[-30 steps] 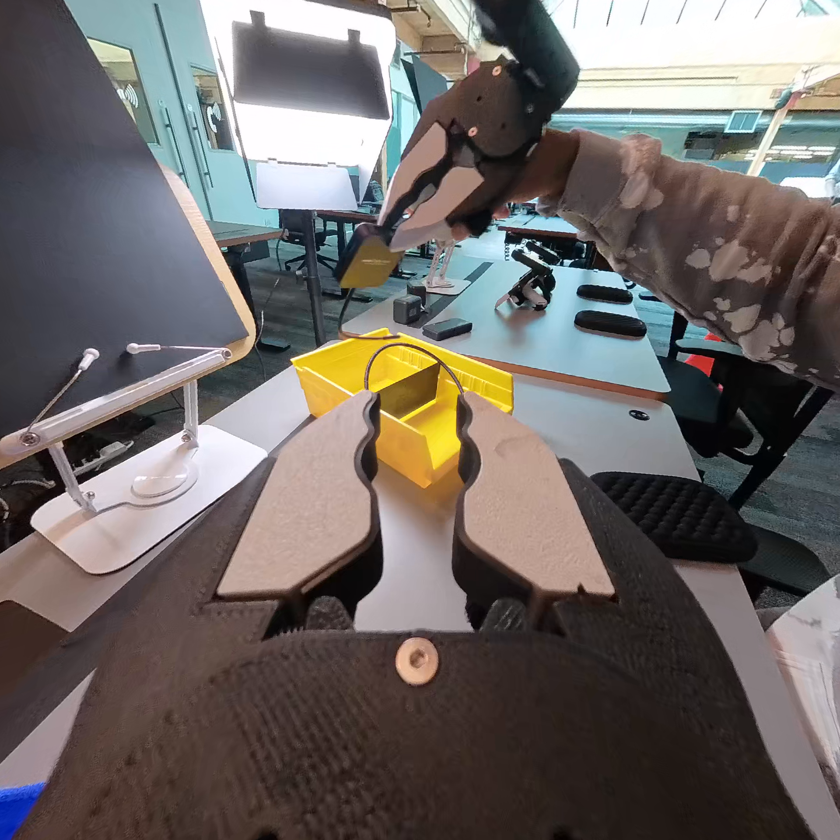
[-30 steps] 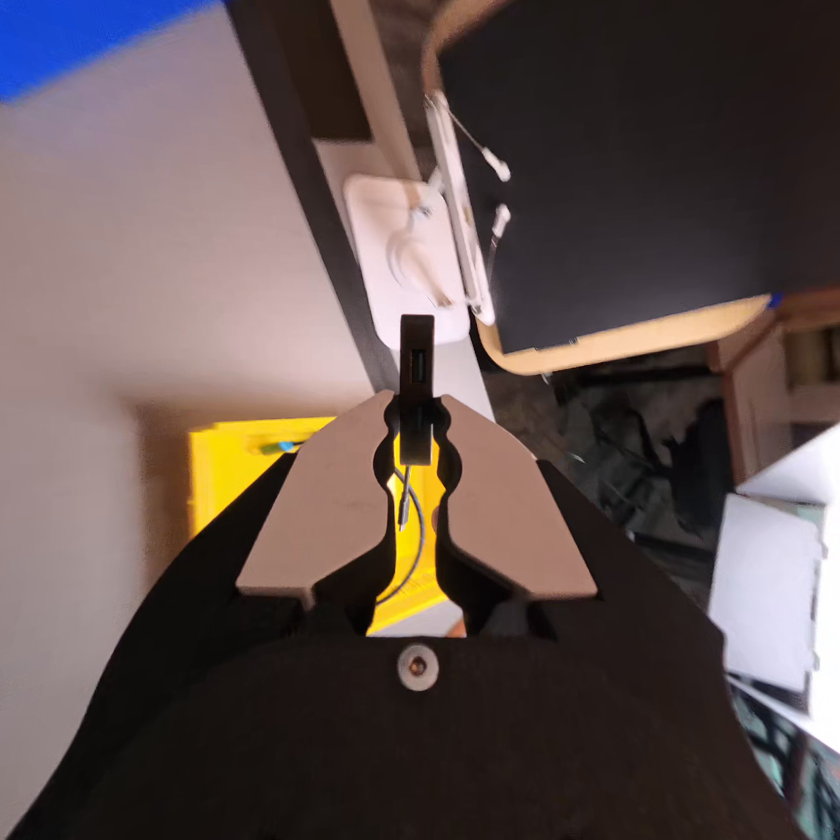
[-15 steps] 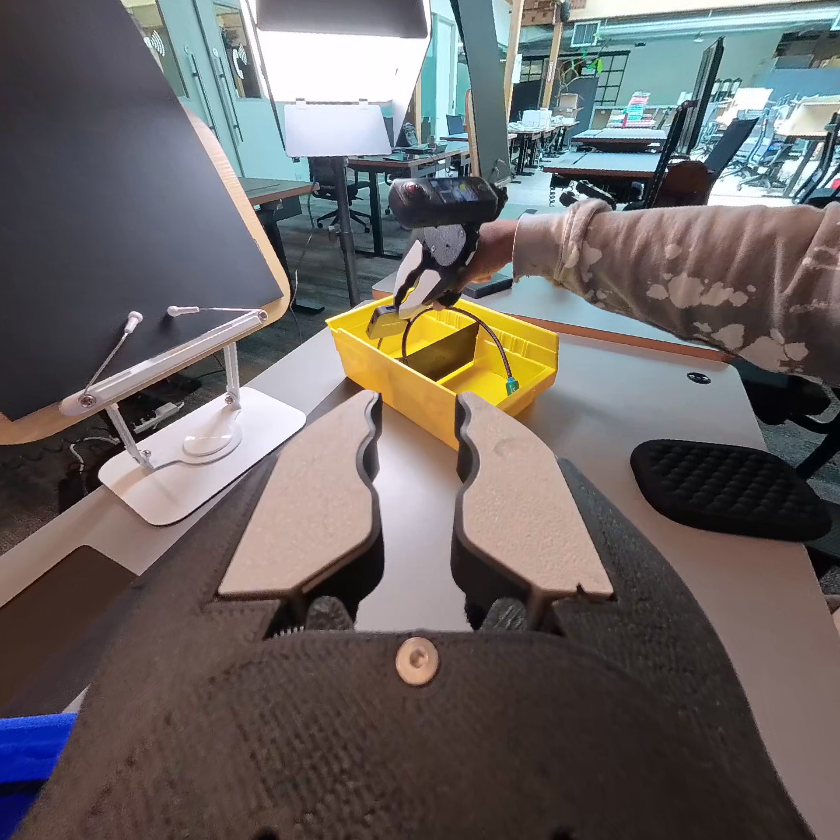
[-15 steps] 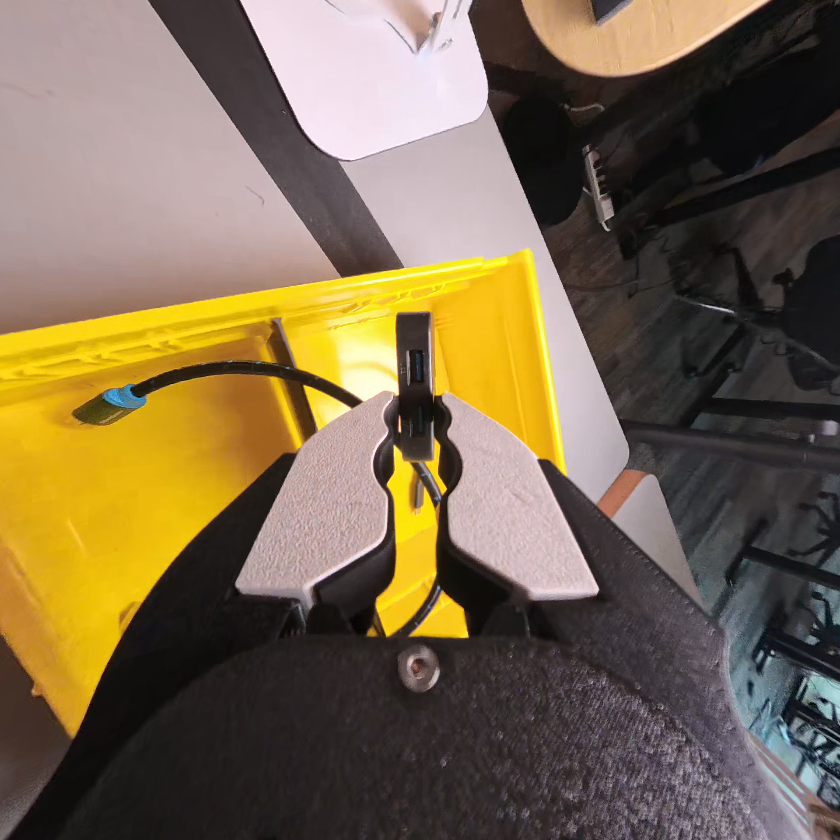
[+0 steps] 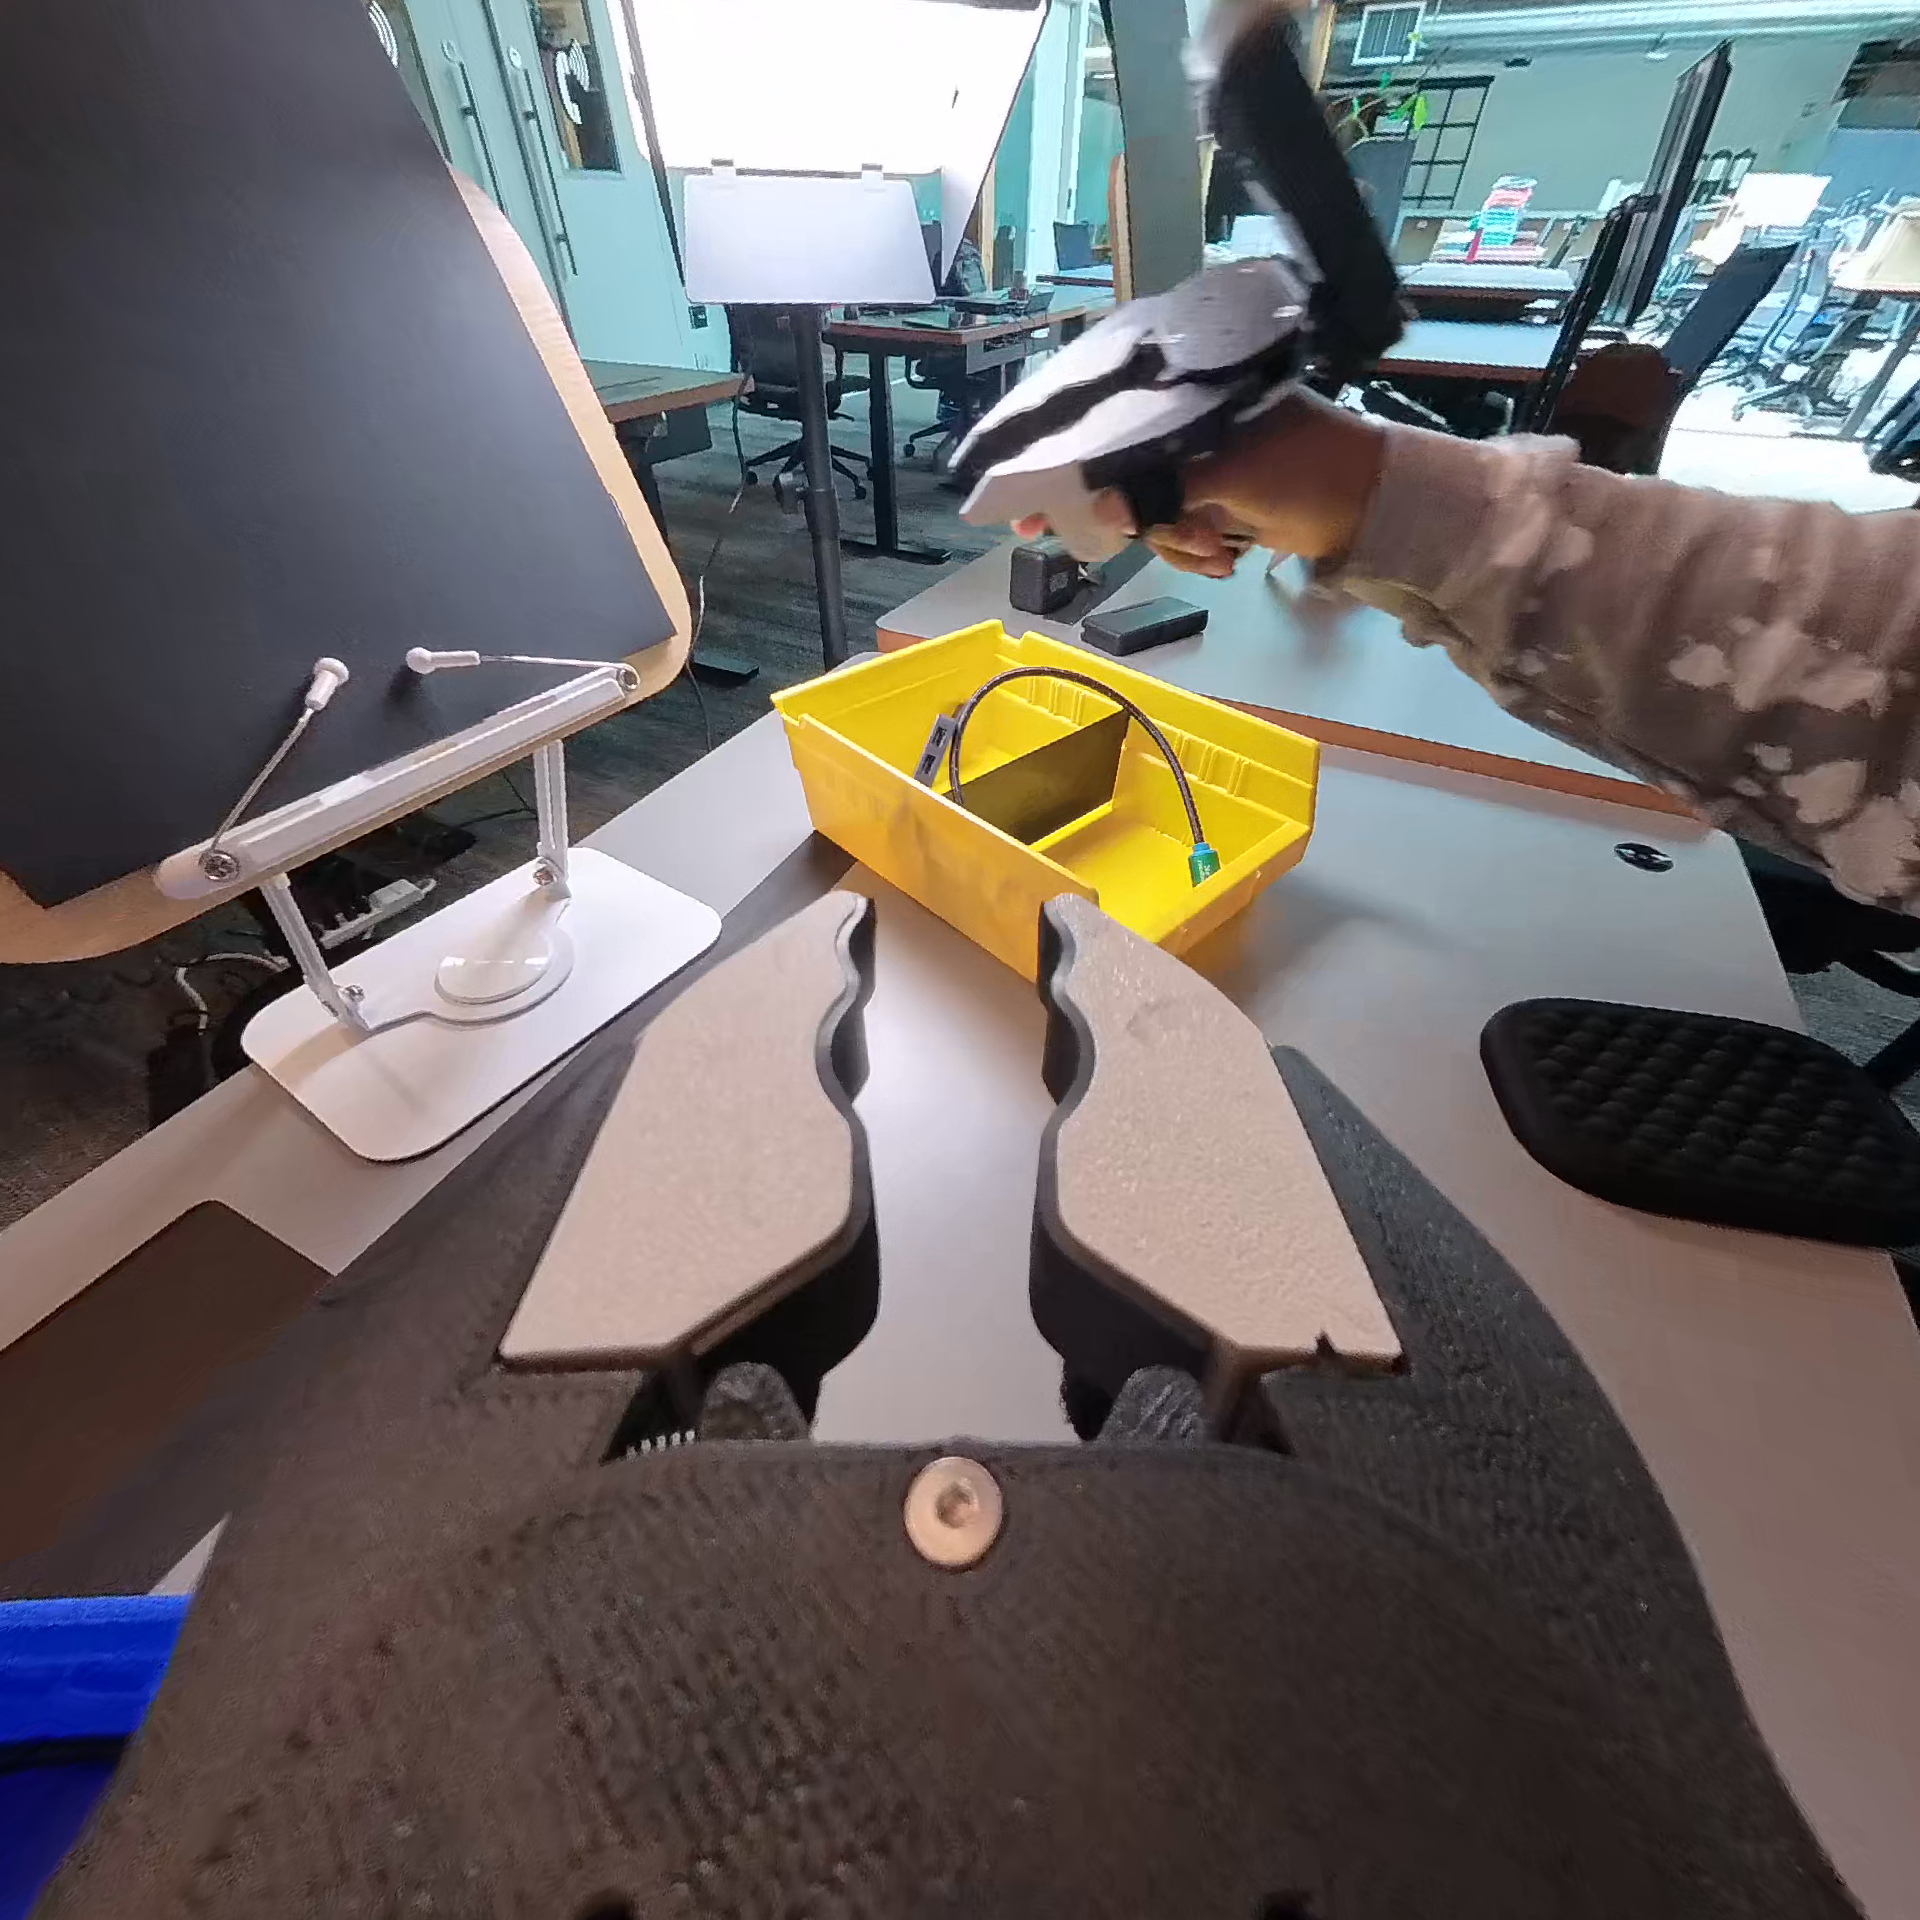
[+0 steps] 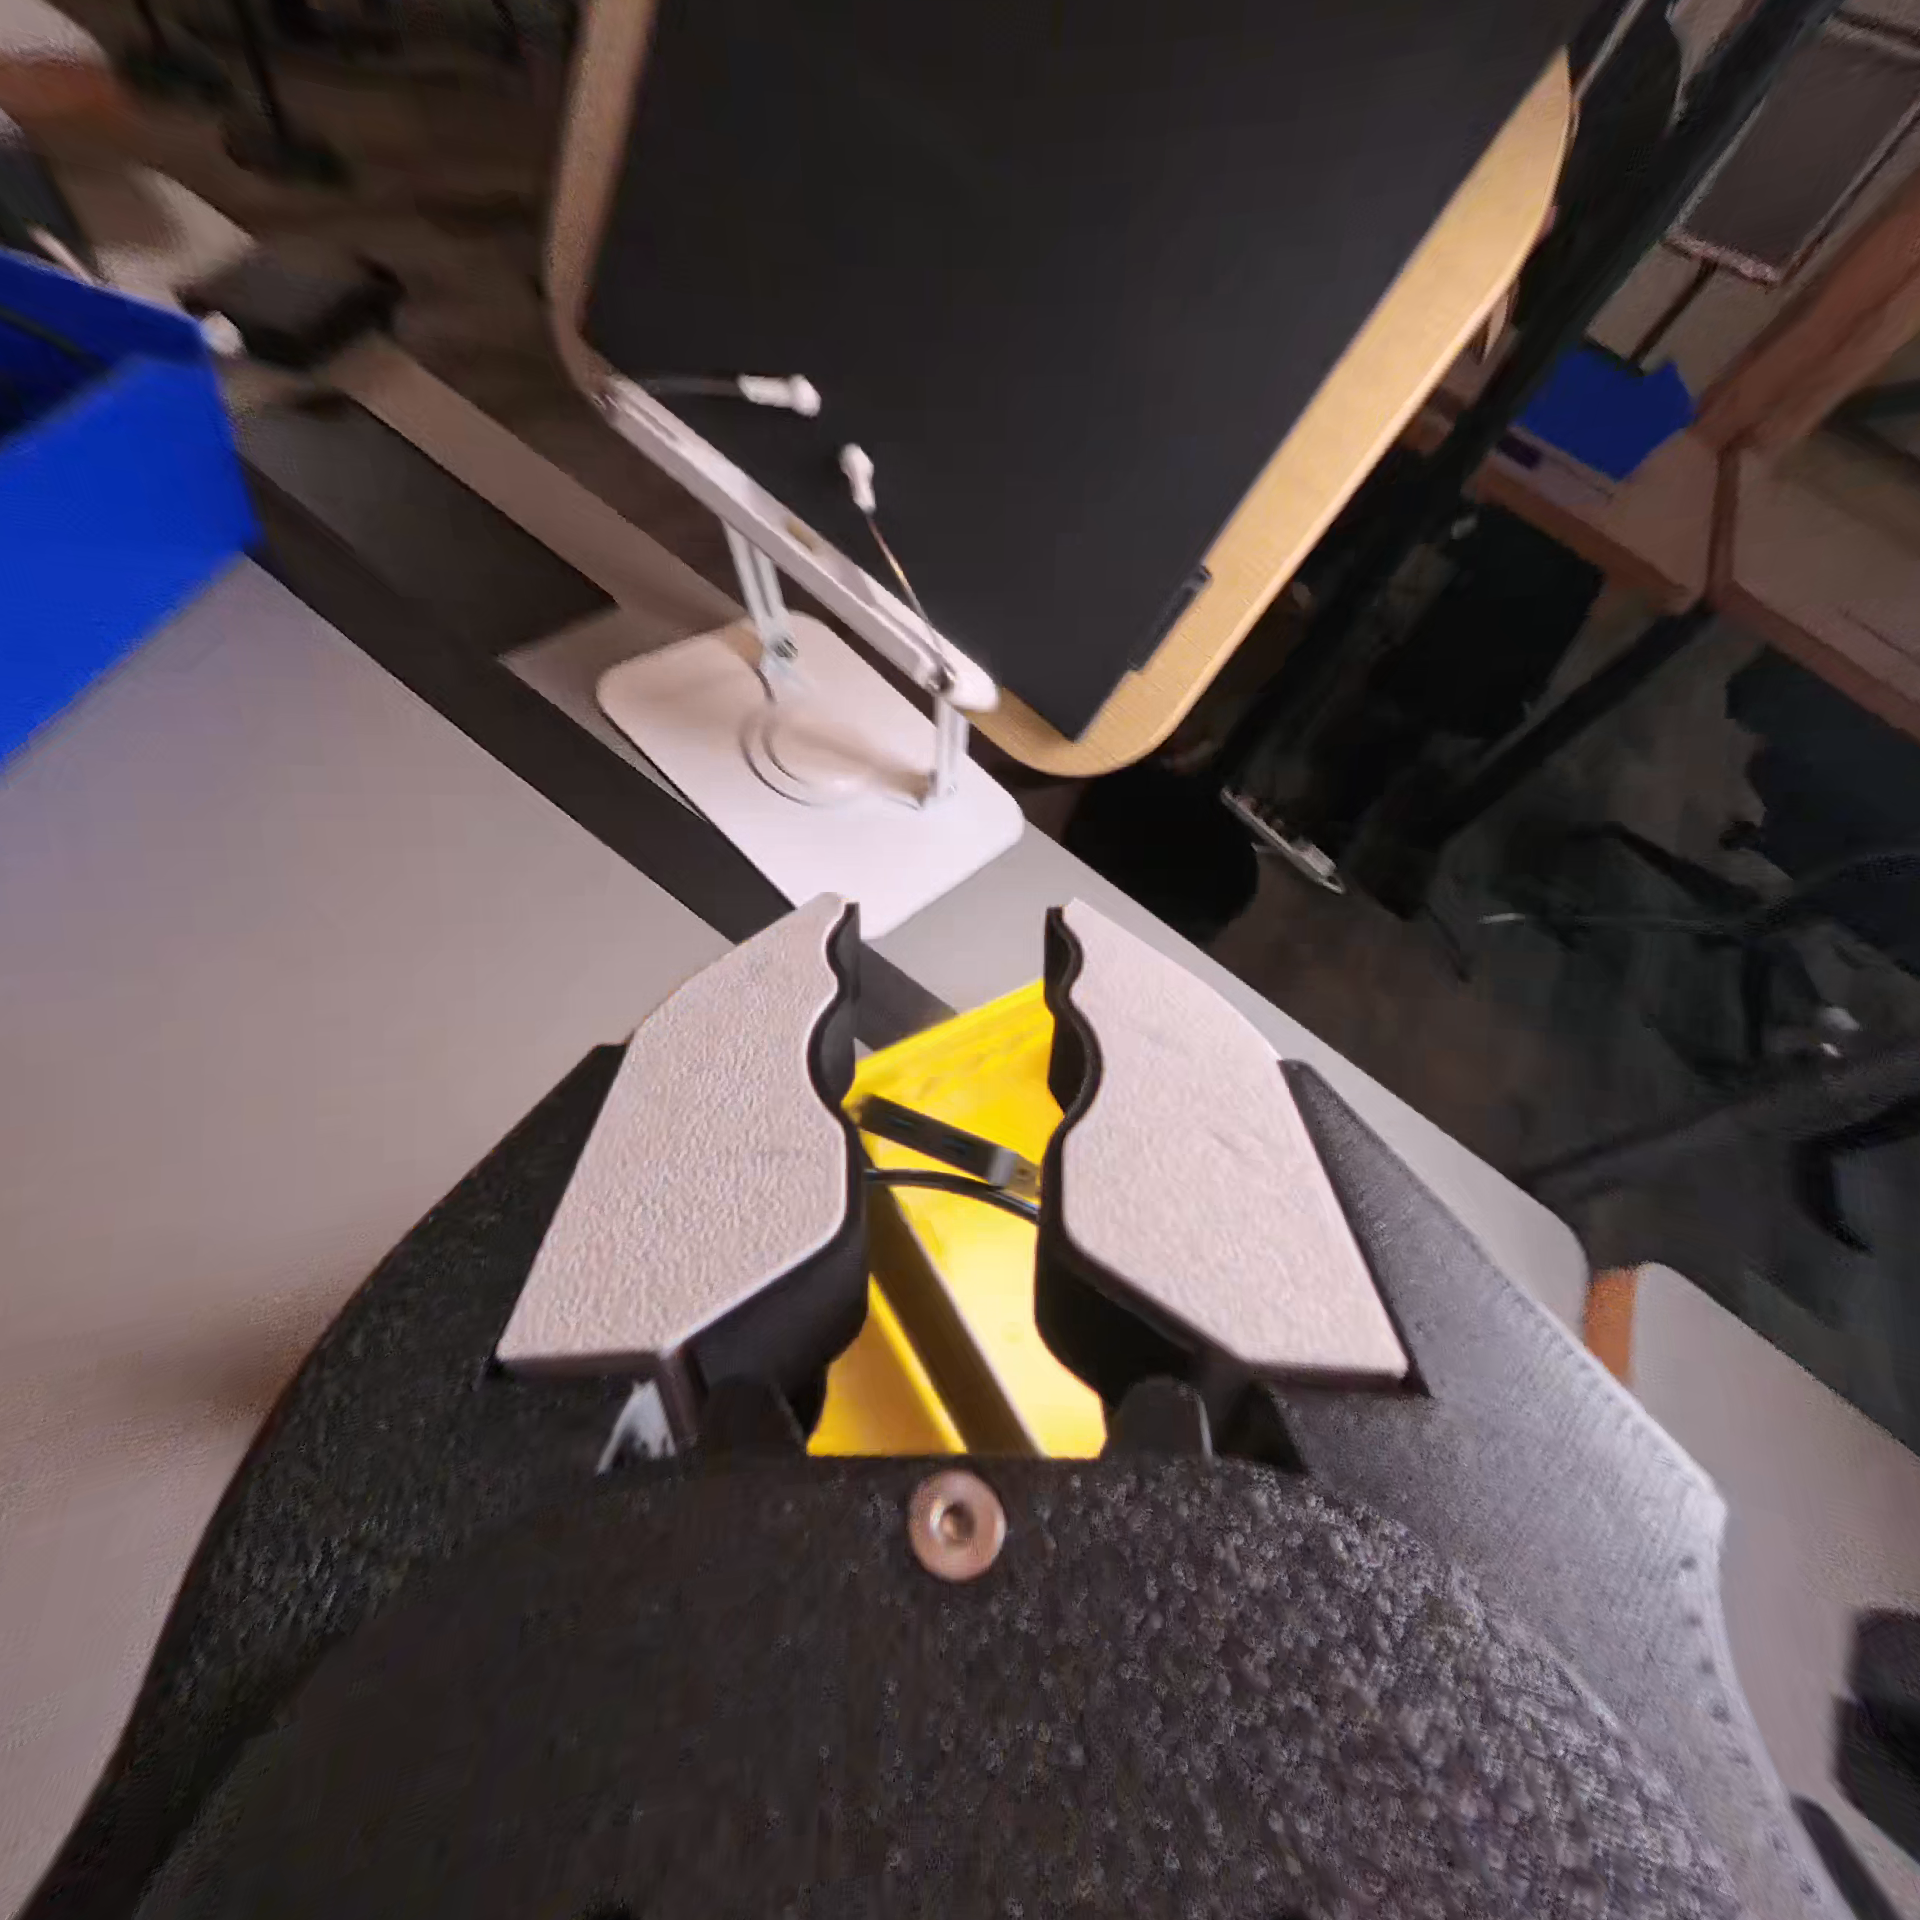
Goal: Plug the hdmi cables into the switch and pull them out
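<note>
My right gripper (image 5: pixel 1023 499) and left gripper (image 5: pixel 951 971) hang spread, empty; the grey switch (image 5: pixel 938 750) with its black cable (image 5: pixel 1127 707) lies in the yellow plastic bin (image 5: pixel 935 842), apparently finished.

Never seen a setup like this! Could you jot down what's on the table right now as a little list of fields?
Bin: yellow bin on grey table, black divider inside
Contents: dark switch with its black cable, teal plug at far end
Left gripper: open, empty, short of the bin
Right gripper: open, empty, above the bin
Beside bin: white stand
</note>
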`<state>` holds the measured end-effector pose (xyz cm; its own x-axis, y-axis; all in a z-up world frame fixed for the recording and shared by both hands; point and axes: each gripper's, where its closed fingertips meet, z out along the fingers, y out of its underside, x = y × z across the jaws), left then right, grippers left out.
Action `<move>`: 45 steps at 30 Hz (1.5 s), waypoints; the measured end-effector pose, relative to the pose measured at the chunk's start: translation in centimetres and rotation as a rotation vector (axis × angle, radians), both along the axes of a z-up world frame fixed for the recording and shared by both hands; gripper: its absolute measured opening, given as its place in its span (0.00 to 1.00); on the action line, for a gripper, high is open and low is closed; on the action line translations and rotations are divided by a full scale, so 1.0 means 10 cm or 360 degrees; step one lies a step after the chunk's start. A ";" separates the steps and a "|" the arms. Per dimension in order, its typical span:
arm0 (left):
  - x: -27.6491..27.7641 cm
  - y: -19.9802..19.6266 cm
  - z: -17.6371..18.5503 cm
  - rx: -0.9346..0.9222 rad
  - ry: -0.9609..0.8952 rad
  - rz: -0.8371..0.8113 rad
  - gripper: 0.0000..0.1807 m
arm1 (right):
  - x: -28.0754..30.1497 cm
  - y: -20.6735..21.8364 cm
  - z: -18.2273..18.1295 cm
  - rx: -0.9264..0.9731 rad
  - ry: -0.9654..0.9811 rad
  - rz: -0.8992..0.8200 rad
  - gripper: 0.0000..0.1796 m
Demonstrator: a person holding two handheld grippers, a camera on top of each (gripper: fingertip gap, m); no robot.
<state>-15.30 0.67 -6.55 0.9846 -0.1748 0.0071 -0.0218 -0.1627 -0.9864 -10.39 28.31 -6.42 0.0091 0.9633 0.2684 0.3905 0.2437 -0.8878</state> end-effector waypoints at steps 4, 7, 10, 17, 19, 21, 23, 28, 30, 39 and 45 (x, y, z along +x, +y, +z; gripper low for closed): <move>-0.07 -0.03 0.06 0.0041 0.0024 0.0068 0.16 | 0.41 -0.96 -0.10 -0.0362 0.0333 0.0227 0.18; -0.26 -0.18 0.20 0.0088 0.0080 0.0246 0.16 | 0.64 -1.58 -0.43 -0.0732 0.0538 0.0343 0.16; -0.63 -0.67 0.55 0.0177 0.0294 0.0721 0.15 | 0.67 -1.80 -0.90 -0.0762 0.0588 0.0322 0.15; -1.34 -1.48 0.22 -0.0429 0.0460 0.1235 0.17 | 0.68 -1.86 -1.14 -0.0706 0.0557 0.0390 0.14; -1.56 -1.56 -0.24 -0.0704 0.0300 0.1223 0.21 | 0.69 -1.87 -1.12 -0.0736 0.0565 0.0408 0.13; -1.76 -1.68 -0.64 -0.0909 0.0226 0.1260 0.24 | 0.69 -1.85 -1.14 -0.0725 0.0559 0.0390 0.13; -1.88 -1.73 -0.97 -0.1040 0.0142 0.1260 0.24 | 0.70 -1.83 -1.17 -0.0728 0.0547 0.0378 0.12; -2.06 -1.74 -1.35 -0.1151 0.0053 0.1284 0.22 | 0.68 -1.79 -1.26 -0.0741 0.0510 0.0346 0.11; -2.13 -1.77 -1.44 -0.1215 0.0087 0.1308 0.19 | 0.66 -1.80 -1.30 -0.0758 0.0489 0.0347 0.11; -2.20 -1.83 -1.50 -0.1308 0.0049 0.1260 0.14 | 0.64 -1.83 -1.37 -0.0776 0.0443 0.0359 0.10; -2.27 -1.79 -1.07 -0.1160 0.0365 0.1329 0.12 | 0.69 -1.79 -1.27 -0.0731 0.0501 0.0329 0.10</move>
<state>-37.99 -17.20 -17.20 0.7823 0.5102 -0.3573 0.1951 -0.7455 -0.6374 -3.46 10.41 -19.14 -0.1794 0.9704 -0.1618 0.0765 -0.1502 -0.9857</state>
